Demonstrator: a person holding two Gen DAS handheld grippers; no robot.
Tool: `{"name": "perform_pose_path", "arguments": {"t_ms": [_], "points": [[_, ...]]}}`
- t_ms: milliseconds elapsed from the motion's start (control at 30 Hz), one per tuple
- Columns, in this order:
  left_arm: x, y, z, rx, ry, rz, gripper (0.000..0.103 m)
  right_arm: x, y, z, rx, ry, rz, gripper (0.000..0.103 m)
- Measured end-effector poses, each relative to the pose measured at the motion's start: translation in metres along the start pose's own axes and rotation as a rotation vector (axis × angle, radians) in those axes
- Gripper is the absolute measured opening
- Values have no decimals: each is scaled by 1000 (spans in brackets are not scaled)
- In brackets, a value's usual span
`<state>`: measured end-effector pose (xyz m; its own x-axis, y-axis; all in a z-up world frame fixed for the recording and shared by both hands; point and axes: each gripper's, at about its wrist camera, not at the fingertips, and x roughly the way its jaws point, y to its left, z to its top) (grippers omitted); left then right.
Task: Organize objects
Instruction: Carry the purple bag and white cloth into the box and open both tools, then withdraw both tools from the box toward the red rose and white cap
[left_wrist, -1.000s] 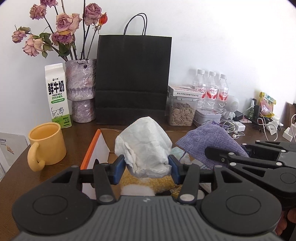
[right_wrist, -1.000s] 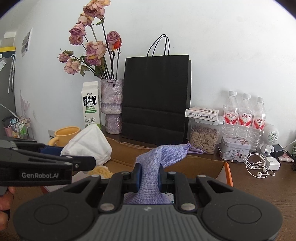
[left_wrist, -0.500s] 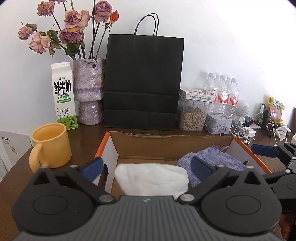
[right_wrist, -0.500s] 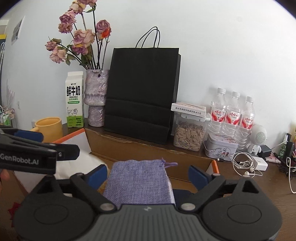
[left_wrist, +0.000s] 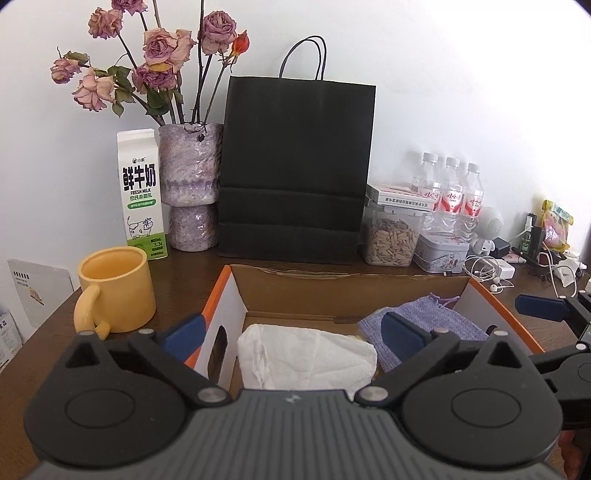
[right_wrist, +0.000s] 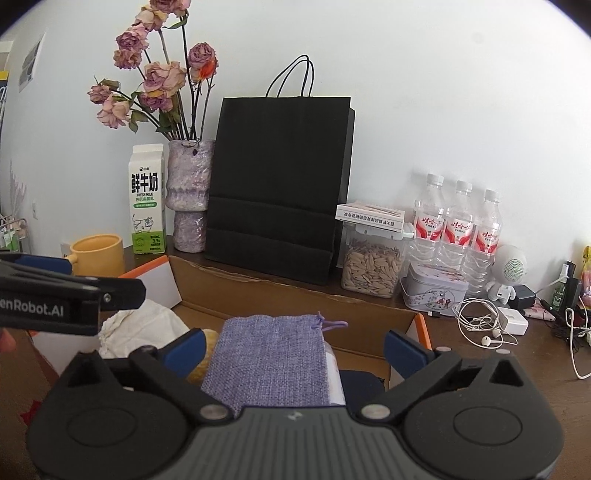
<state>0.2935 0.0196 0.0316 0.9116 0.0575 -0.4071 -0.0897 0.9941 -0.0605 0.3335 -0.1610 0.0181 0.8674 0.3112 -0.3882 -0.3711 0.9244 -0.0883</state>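
An open cardboard box (left_wrist: 347, 286) with orange edges sits in front of both grippers. A crumpled white cloth bag (left_wrist: 306, 356) lies in its left half, with my left gripper (left_wrist: 291, 334) open above it and its pads well clear. A purple woven pouch (right_wrist: 273, 354) lies flat in the right half. Over it, my right gripper (right_wrist: 294, 350) has its jaws still opening, and the pads do not touch the pouch. Something yellow (right_wrist: 208, 349) peeks out between the bag (right_wrist: 144, 326) and the pouch (left_wrist: 424, 321).
A yellow mug (left_wrist: 114, 291) stands left of the box. Behind it are a milk carton (left_wrist: 142, 195), a vase of dried roses (left_wrist: 190, 188) and a black paper bag (left_wrist: 295, 173). A seed jar (right_wrist: 371, 267), water bottles (right_wrist: 458, 225), a tin (right_wrist: 434, 293) and earphone cables (right_wrist: 480, 325) crowd the right.
Both grippers have let go. The white bag and the purple pouch, held upright a second ago, now lie in the box. Both pairs of jaws have spread wide.
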Motion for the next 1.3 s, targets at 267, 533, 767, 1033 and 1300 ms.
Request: {"name": "perform_pose_path", "arguments": {"t_ms": [267,533,767,1033,1300], "points": [[-23,2,-5,0,1,4,103,-22,5,-2,7,-13,1,103],[-43,11,-14,10,22,25,103,-45,14,-9,0,-16,2,103],[-60,22,-25,10,38,49,103,-62,22,-17,-6,-6,4,103],[-69,34,-39,9,78,70,103,-77,31,-26,-11,8,9,103],[-74,48,-57,10,133,87,103,-83,41,-35,-22,27,22,103]]}}
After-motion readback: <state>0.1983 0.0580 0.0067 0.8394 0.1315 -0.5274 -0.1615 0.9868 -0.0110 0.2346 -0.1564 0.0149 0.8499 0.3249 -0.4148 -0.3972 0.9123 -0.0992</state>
